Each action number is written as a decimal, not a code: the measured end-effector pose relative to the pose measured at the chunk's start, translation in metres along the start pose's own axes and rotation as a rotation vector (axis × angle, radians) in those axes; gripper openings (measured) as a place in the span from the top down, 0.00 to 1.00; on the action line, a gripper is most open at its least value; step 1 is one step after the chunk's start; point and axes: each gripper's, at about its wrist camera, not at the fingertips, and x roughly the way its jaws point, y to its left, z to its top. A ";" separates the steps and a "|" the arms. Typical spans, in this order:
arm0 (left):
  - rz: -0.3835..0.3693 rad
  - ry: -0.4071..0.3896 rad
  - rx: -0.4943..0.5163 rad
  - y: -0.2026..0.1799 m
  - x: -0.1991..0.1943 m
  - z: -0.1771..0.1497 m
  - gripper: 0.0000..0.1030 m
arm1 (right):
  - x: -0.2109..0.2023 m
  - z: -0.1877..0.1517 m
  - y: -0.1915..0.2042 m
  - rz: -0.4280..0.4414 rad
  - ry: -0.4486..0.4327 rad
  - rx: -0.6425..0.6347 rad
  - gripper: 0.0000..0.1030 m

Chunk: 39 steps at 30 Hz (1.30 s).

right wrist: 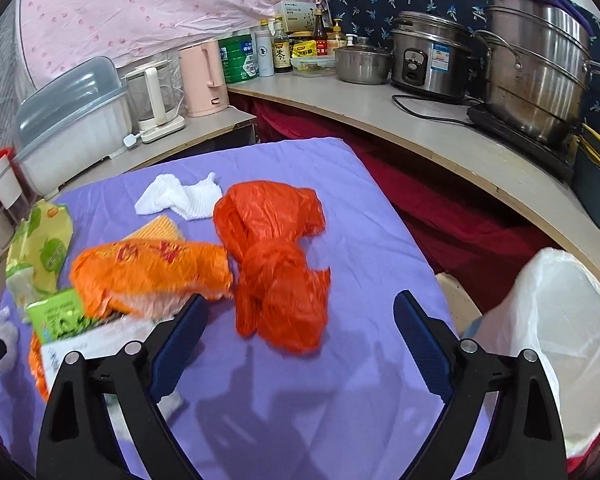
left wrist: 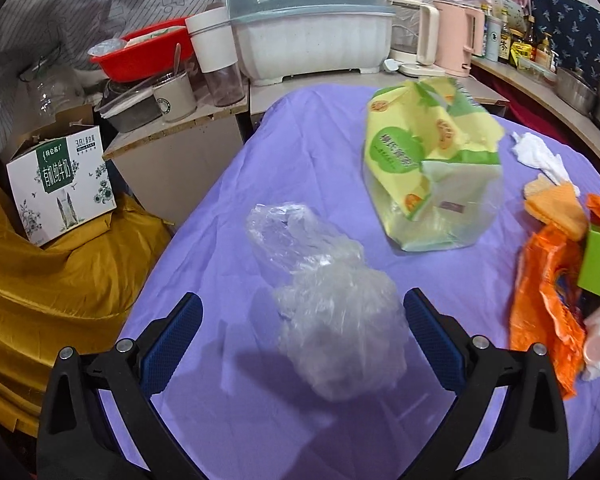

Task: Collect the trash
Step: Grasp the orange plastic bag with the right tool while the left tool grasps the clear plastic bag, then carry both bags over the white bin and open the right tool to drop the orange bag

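A crumpled clear plastic bag [left wrist: 324, 300] lies on the purple tablecloth [left wrist: 228, 412], its near end between the blue pads of my left gripper [left wrist: 302, 308], which stands open without pressing on it. Beyond it leans a yellow-green tissue pack [left wrist: 428, 164]. In the right wrist view a knotted red-orange bag [right wrist: 278, 264] lies between the wide-apart fingers of my right gripper [right wrist: 300, 308], open and apart from it. An orange printed bag [right wrist: 148, 272], a green carton [right wrist: 60, 312] and a white crumpled tissue [right wrist: 180, 198] lie left and behind.
A bin lined with a white bag [right wrist: 556, 340] stands off the table's right edge. Behind are a dish-rack box [left wrist: 312, 28], kettles [right wrist: 202, 78], a rice cooker [right wrist: 428, 54] and a steamer pot [right wrist: 536, 76] on the counter. A milk carton box [left wrist: 60, 188] sits on yellow cloth at left.
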 end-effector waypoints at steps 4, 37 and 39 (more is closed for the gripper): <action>-0.020 0.021 -0.010 -0.001 0.018 0.005 0.09 | 0.026 0.009 0.009 -0.007 0.021 -0.031 0.25; -0.425 -0.127 0.168 -0.116 -0.145 -0.019 0.64 | -0.092 -0.026 -0.106 0.054 -0.087 0.182 0.71; -0.455 -0.134 0.187 -0.131 -0.159 -0.025 0.64 | -0.103 -0.034 -0.126 0.032 -0.096 0.210 0.71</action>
